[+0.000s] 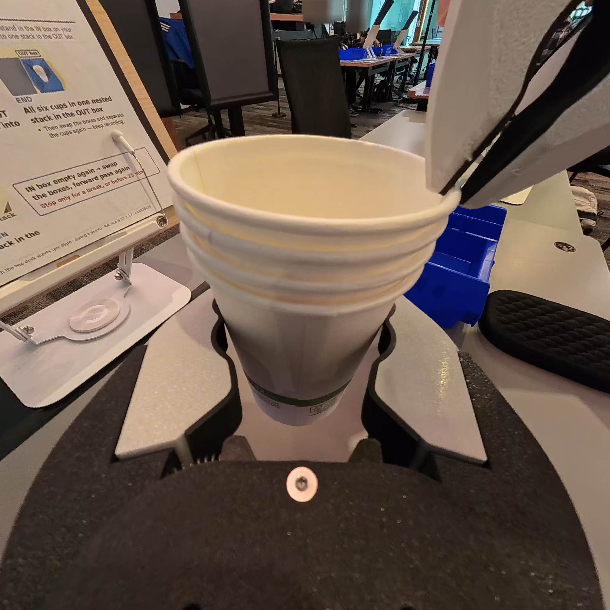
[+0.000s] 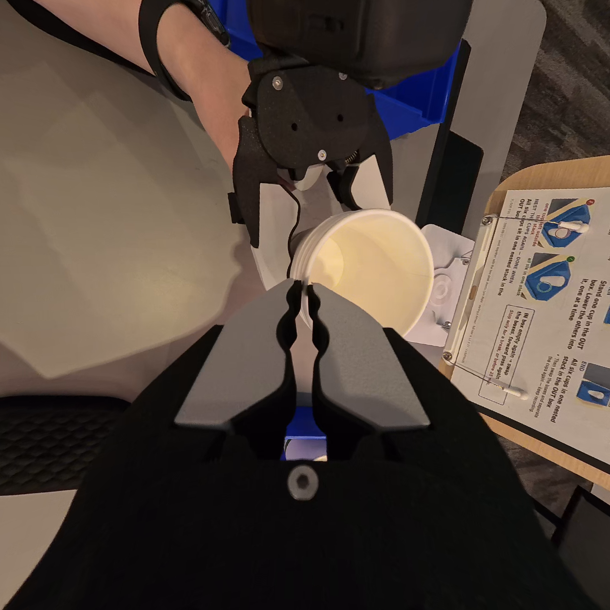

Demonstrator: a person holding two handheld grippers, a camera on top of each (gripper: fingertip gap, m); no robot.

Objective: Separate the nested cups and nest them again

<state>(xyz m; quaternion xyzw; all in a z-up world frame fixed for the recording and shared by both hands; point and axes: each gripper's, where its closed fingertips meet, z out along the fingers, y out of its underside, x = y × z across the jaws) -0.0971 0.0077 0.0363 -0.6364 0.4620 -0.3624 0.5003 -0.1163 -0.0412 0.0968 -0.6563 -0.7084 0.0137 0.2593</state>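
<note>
My left gripper [image 1: 302, 336] clamps the lower wall of the nested paper cup stack [image 1: 307, 251], held above the table. My right gripper [image 2: 304, 288] pinches the top cup's rim [image 2: 308, 280], fingers nearly closed. Light, thin, crushable: I'd grip gently there.

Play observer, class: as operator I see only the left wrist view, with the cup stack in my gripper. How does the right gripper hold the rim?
Observer: The right gripper pinches the top cup at its rim, one finger inside, one outside, jaws nearly shut.
Operator: Is anything inside that cup?
Observer: No; the right wrist view shows it empty down to the bottom.
Operator: What lies under the right gripper?
Observer: A blue bin, seen through the gap between its fingers.
</note>
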